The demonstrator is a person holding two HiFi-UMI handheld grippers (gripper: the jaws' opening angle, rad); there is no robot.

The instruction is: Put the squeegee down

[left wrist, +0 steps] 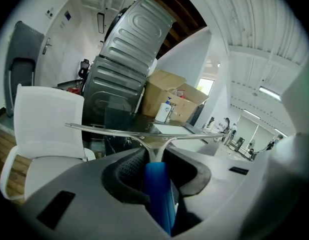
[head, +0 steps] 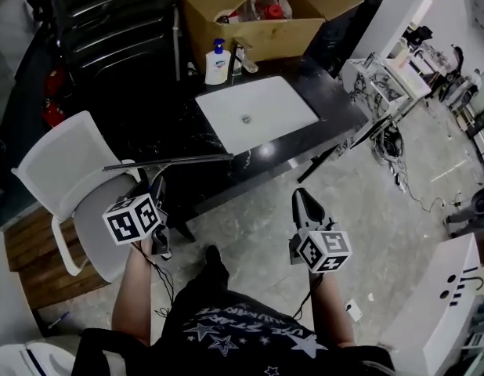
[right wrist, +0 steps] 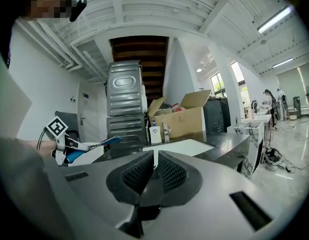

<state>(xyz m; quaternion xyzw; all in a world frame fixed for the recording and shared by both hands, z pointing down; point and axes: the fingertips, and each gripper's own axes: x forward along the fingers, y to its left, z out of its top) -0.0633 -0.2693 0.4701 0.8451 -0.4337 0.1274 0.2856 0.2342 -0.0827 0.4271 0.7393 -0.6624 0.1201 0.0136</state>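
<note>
The squeegee (head: 179,160) has a long metal blade and a blue handle (left wrist: 157,194). My left gripper (head: 153,188) is shut on that handle and holds it in the air, blade level, above a white chair (head: 77,178) and short of the black counter (head: 171,124). In the left gripper view the blade (left wrist: 144,134) spans the frame just past the jaws of the left gripper (left wrist: 157,159). My right gripper (head: 303,197) hangs over the floor to the right, shut and holding nothing. The right gripper (right wrist: 155,160) points toward the counter, with the squeegee (right wrist: 102,143) at that view's left.
The black counter holds a white sink (head: 256,112), a faucet (head: 243,57) and a soap bottle (head: 217,63). An open cardboard box (head: 265,14) and a grey metal cabinet (head: 109,14) stand behind. Cables and equipment (head: 391,143) lie on the floor at right.
</note>
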